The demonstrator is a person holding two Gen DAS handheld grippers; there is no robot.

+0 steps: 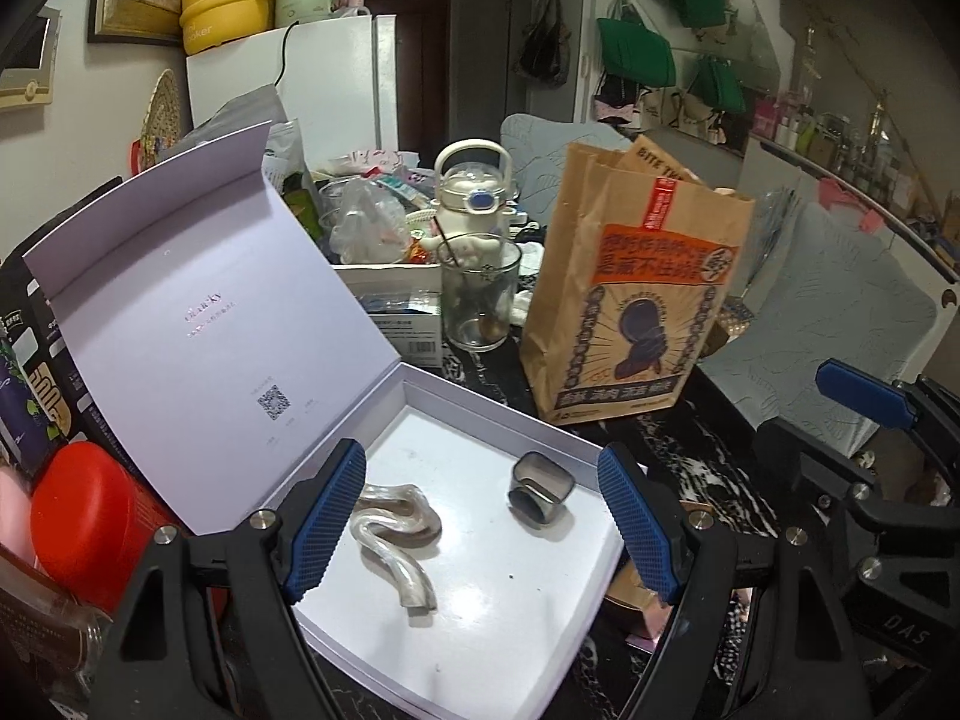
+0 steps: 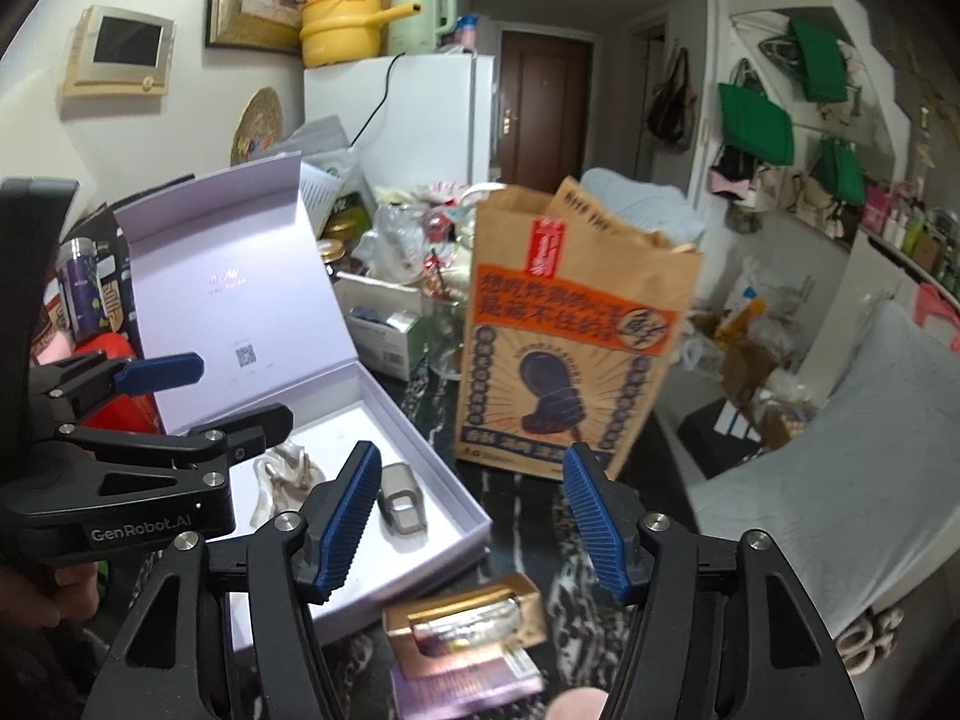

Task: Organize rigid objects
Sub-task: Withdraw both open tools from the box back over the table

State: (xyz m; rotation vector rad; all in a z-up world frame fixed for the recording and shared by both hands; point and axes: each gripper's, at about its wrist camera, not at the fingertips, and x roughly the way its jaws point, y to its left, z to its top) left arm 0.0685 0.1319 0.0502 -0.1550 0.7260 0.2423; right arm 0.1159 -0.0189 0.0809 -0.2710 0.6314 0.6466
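An open white box with its lid raised lies on the dark marble table; it also shows in the right wrist view. Inside lie a wavy silver piece and a squarish silver ring. My left gripper is open and empty, low over the box with both pieces between its fingers. My right gripper is open and empty, above a small gold box that holds a silver bangle and rests on a pink card.
A brown paper bag stands behind the box. A glass, a white kettle-shaped bottle and clutter sit further back. A red container is left of the box. A grey sofa lies to the right.
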